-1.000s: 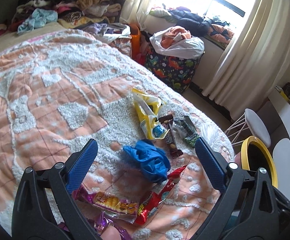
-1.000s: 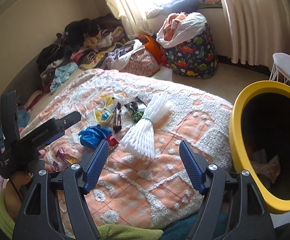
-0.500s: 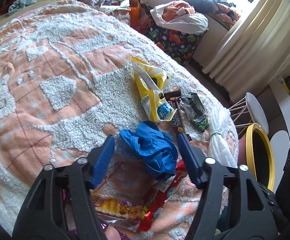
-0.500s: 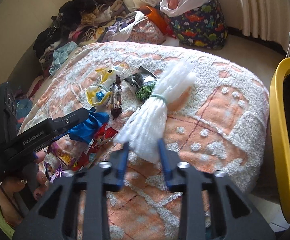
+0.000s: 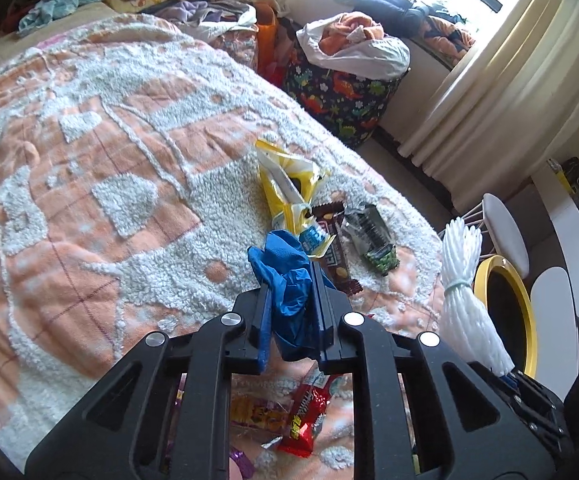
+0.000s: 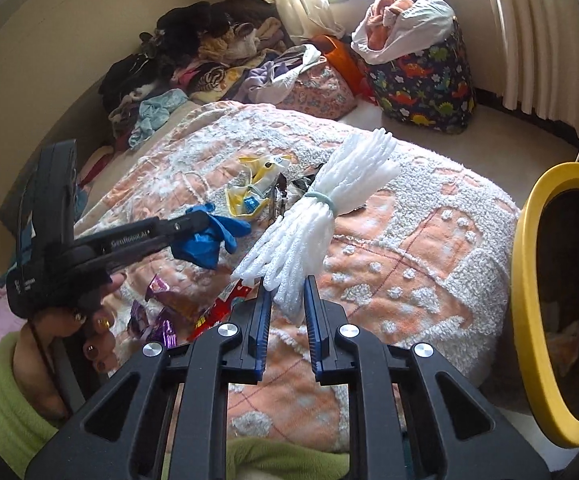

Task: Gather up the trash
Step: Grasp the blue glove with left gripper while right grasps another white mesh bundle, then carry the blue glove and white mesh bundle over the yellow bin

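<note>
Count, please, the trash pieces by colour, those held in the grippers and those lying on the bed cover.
Blue: 1, the glove in the left gripper
White: 1, the bundle in the right gripper
Yellow: 1, the bag
Brown: 1, the bar wrapper
Clear and green: 1, the packet
Red: 1, the wrapper
Purple: 1, the wrappers, number unclear
Total: at least 7

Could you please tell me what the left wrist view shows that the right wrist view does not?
Only the left wrist view shows the green packet and the left gripper from behind, shut on the blue glove. Only the right wrist view shows the person's hand and the right gripper head-on. Both show the white bundle, yellow bin and bed.
</note>
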